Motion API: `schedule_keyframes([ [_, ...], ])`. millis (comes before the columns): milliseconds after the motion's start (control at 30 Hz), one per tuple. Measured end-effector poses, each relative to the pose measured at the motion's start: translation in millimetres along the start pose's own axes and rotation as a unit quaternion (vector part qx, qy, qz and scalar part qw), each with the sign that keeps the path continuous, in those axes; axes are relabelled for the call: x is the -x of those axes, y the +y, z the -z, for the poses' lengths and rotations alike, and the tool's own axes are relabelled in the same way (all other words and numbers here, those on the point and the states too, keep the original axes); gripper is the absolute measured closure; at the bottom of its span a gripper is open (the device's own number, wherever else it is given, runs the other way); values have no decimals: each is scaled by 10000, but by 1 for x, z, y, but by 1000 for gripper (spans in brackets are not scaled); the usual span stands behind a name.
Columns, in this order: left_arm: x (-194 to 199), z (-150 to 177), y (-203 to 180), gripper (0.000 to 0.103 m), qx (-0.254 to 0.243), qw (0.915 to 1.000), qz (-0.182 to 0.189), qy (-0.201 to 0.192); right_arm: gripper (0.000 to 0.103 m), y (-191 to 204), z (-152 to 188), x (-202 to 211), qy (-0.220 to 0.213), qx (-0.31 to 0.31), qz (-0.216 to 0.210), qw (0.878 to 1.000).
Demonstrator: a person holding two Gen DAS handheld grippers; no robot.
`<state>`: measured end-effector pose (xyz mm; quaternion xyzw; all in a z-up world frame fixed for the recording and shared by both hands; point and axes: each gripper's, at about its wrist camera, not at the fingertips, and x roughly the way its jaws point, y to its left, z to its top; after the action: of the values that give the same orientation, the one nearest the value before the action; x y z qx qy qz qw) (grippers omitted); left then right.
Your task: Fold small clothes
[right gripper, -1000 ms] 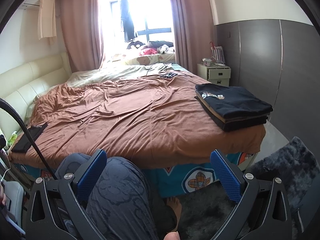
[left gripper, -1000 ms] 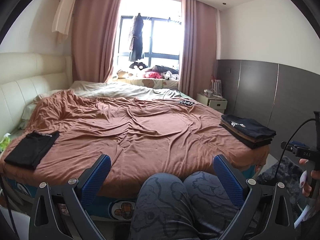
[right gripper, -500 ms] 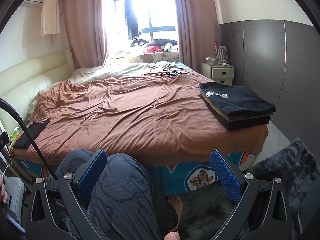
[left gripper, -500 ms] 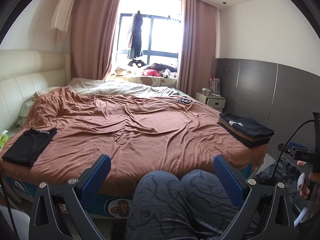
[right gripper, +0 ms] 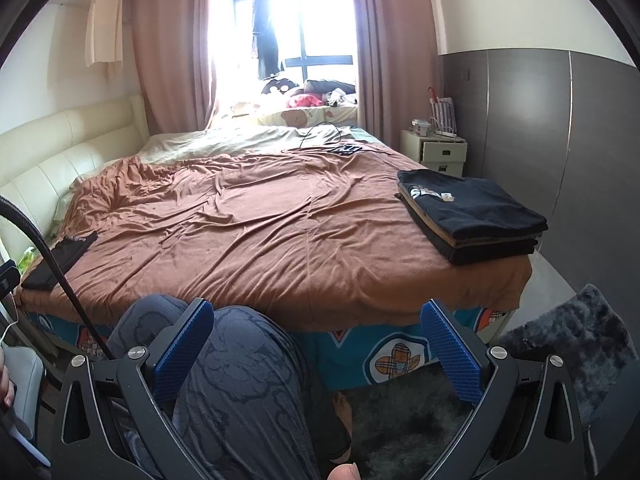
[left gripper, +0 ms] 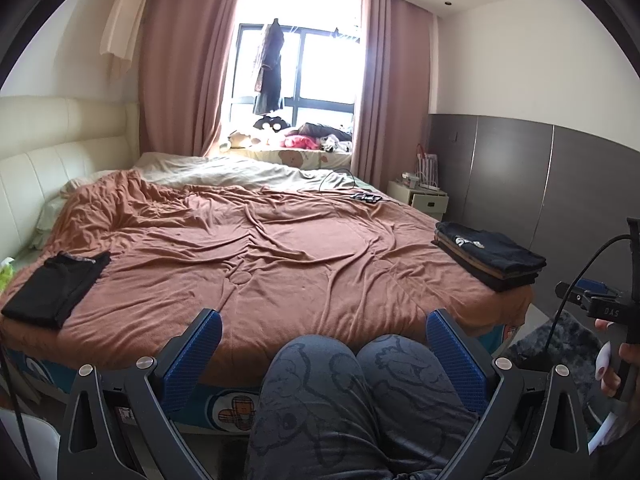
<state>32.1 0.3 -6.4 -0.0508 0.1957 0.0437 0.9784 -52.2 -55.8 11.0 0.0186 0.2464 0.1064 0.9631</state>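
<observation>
Left wrist: black folded garment lies flat on bedspread; both grippers' jaws spread, empty.

Bright window between pink curtains; cream headboard left; grey wall panels right; white nightstand; dark shaggy rug

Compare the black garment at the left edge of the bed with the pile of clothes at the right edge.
The black garment is a single flat piece; the pile is several folded pieces stacked. The garment is plain black all over; the pile shows tan layers under a black top piece with a white print. The garment lies near the headboard side; the pile sits by the grey wall panels. Both rest on the brown cover, and no claw touches either.
</observation>
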Motion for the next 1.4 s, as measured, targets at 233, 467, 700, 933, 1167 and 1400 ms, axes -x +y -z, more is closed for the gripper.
schedule_keyframes([
  [233,0,1,-2,0,-27,10000,5,24,0,-5,1,-1,52,-109,-133,9998],
  [467,0,-2,-2,0,-22,10000,17,22,0,-5,-2,1,60,-137,-127,9998],
  [700,0,-2,-2,0,-13,10000,63,8,0,-4,-2,3,57,-168,-140,9997],
  [933,1,-1,-1,0,-38,10000,45,-15,0,-4,0,2,76,-167,-125,9998],
  [1167,0,-2,-2,0,-69,10000,66,21,0,-4,-1,2,69,-172,-127,9997],
  [1400,0,-3,-1,0,-37,10000,73,48,0,-6,0,2,86,-160,-114,9998],
])
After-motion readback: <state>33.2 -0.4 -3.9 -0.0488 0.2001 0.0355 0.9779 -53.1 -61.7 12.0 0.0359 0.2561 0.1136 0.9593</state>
